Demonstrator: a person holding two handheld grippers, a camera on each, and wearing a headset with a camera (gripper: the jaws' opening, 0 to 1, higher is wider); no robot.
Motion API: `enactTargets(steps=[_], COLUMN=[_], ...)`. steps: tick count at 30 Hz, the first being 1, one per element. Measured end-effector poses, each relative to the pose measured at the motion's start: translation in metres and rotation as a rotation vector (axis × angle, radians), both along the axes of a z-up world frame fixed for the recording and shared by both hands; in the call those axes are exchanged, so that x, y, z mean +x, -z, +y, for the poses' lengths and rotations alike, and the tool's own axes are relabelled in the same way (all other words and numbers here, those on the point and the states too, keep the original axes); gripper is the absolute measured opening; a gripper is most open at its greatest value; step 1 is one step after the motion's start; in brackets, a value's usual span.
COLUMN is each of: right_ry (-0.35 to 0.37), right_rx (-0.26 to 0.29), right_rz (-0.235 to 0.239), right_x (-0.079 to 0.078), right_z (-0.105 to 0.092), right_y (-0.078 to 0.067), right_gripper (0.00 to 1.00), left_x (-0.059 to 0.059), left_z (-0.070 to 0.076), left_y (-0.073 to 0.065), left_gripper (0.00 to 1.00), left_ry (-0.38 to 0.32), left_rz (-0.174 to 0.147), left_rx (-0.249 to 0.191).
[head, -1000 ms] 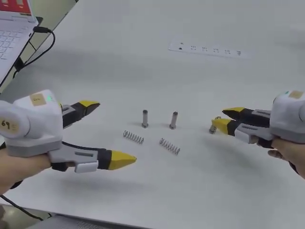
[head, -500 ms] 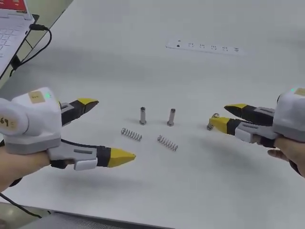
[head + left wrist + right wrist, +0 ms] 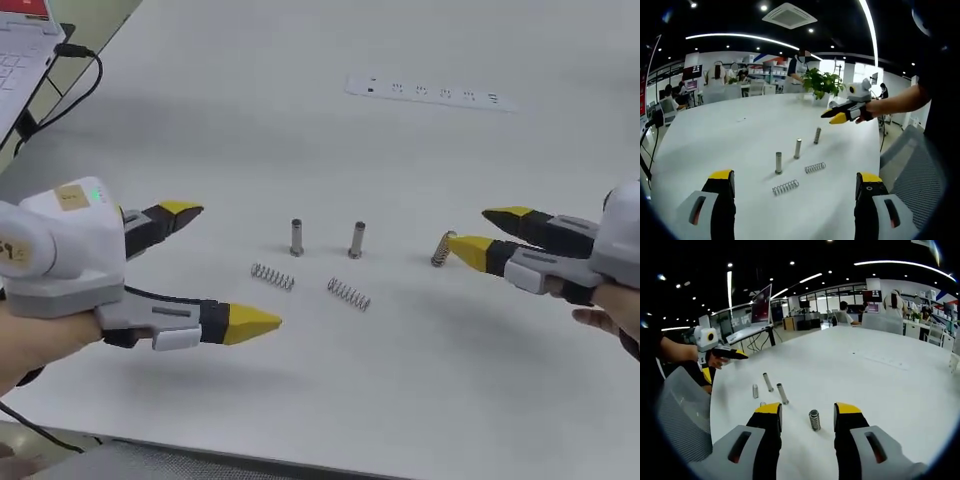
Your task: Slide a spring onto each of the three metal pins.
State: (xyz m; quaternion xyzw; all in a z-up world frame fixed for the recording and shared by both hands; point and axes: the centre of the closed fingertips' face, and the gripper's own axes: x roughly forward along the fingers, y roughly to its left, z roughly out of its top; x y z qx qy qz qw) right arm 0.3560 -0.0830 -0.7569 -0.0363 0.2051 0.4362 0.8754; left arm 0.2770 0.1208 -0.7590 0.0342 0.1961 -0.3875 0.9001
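One sprung pin (image 3: 814, 420) stands just ahead of right gripper (image 3: 474, 230), jaws spread and empty; a nudge could topple it.

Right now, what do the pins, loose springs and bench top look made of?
Pins: likely steel, grey with a dull sheen. Loose springs: coiled metal wire, silvery glints. Bench top: smooth matt white, perhaps laminate; can't tell for sure.

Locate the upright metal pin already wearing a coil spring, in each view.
Head view: spring-wrapped metal pin right of centre, at the right gripper's yellow tips.
Left gripper view: pin just above centre, below the right gripper.
Right gripper view: pin low centre, between its jaws.
Shared landmark: the neighbouring bare metal pin.
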Motion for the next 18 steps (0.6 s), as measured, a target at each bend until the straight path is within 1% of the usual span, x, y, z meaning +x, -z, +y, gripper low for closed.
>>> enactTargets(steps=[4,12,18], right_ry=[-0.002,-0.006,-0.011], right_rx=[0.011,0.011,0.012], right_rz=[-0.008,-0.006,-0.003], right_x=[-0.003,-0.011,-0.017], right_z=[-0.003,-0.007,-0.008], right_y=[-0.006,-0.006,-0.006], right_gripper=[0.39,0.39,0.38], left_x=[0.0,-0.001,-0.002], left_z=[0.0,0.002,0.004], left_y=[-0.001,-0.002,-0.001], left_gripper=[0.99,0.99,0.99], left_ry=[0.001,-0.006,-0.01], left_rz=[-0.001,-0.004,0.0], left_rx=[-0.001,0.0,0.001])
